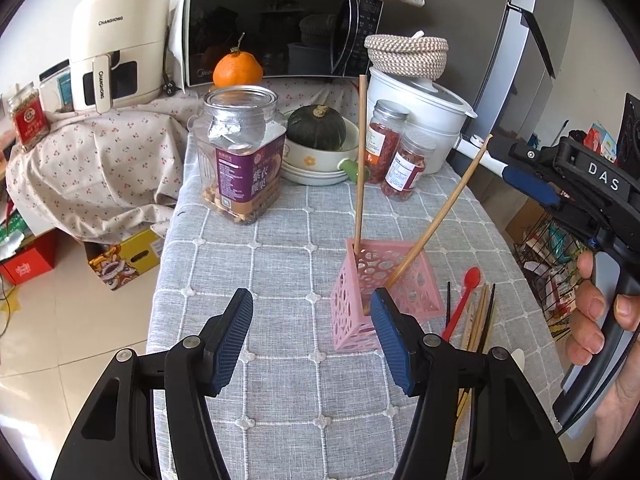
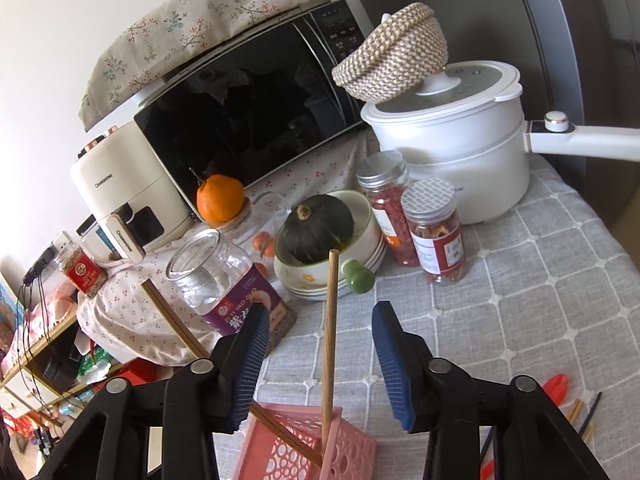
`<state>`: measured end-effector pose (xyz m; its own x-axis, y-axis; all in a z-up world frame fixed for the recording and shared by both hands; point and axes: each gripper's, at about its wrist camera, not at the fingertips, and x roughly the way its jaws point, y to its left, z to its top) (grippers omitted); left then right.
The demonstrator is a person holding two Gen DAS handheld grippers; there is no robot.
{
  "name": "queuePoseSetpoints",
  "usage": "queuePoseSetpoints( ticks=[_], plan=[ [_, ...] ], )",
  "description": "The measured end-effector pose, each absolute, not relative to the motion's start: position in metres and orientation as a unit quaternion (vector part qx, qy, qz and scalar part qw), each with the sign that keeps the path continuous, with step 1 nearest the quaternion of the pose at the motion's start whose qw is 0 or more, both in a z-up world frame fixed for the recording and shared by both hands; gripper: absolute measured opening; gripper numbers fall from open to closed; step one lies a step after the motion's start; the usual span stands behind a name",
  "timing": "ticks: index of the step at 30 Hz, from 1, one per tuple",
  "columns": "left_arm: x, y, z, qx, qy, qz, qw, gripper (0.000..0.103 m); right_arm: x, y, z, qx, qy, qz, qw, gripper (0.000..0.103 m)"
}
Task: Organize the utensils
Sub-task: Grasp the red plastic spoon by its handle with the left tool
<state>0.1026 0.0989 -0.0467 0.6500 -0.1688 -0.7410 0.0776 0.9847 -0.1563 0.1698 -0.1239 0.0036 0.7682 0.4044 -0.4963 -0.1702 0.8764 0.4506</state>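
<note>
A pink perforated holder [image 1: 384,292] stands on the grey checked tablecloth [image 1: 280,248] with two wooden chopsticks [image 1: 361,160] standing in it. It shows in the right wrist view [image 2: 312,448] too, with the chopsticks [image 2: 330,344]. To its right lie a red spoon [image 1: 464,300] and several loose chopsticks [image 1: 482,316]. My left gripper [image 1: 312,336] is open and empty, just in front of the holder. My right gripper [image 2: 320,360] is open above the holder, one chopstick standing between its fingers untouched; it also appears at the right of the left wrist view [image 1: 532,184].
At the back stand a clear nut jar [image 1: 240,152], a bowl with a green squash [image 1: 318,136], two spice jars [image 1: 396,156], a white pot [image 2: 452,136], a microwave [image 1: 276,28] and an air fryer [image 1: 120,44]. The table edge drops to the floor at the left.
</note>
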Motion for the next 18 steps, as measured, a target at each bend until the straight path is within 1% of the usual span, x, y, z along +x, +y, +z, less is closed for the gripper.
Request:
queuePoseSetpoints(
  ticks=[5, 7, 12, 14, 18],
  plan=[
    [0.099, 0.088, -0.048, -0.050, 0.426, -0.079, 0.900, 0.068, 0.155, -0.137, 0.016, 0.177, 0.307, 0.155, 0.922, 0.067],
    [0.096, 0.081, -0.049, -0.047, 0.430, -0.085, 0.897, 0.072, 0.150, -0.144, 0.016, 0.165, 0.316, 0.148, 0.922, 0.069],
    [0.091, 0.060, -0.051, -0.035, 0.448, -0.107, 0.887, 0.077, 0.135, -0.169, 0.009, 0.137, 0.348, 0.122, 0.919, 0.077],
    [0.089, 0.049, -0.053, -0.031, 0.455, -0.119, 0.882, 0.078, 0.128, -0.182, 0.004, 0.128, 0.362, 0.108, 0.917, 0.080],
    [0.086, 0.022, -0.058, -0.016, 0.470, -0.140, 0.871, 0.078, 0.115, -0.209, -0.005, 0.122, 0.391, 0.082, 0.909, 0.082]
  ],
)
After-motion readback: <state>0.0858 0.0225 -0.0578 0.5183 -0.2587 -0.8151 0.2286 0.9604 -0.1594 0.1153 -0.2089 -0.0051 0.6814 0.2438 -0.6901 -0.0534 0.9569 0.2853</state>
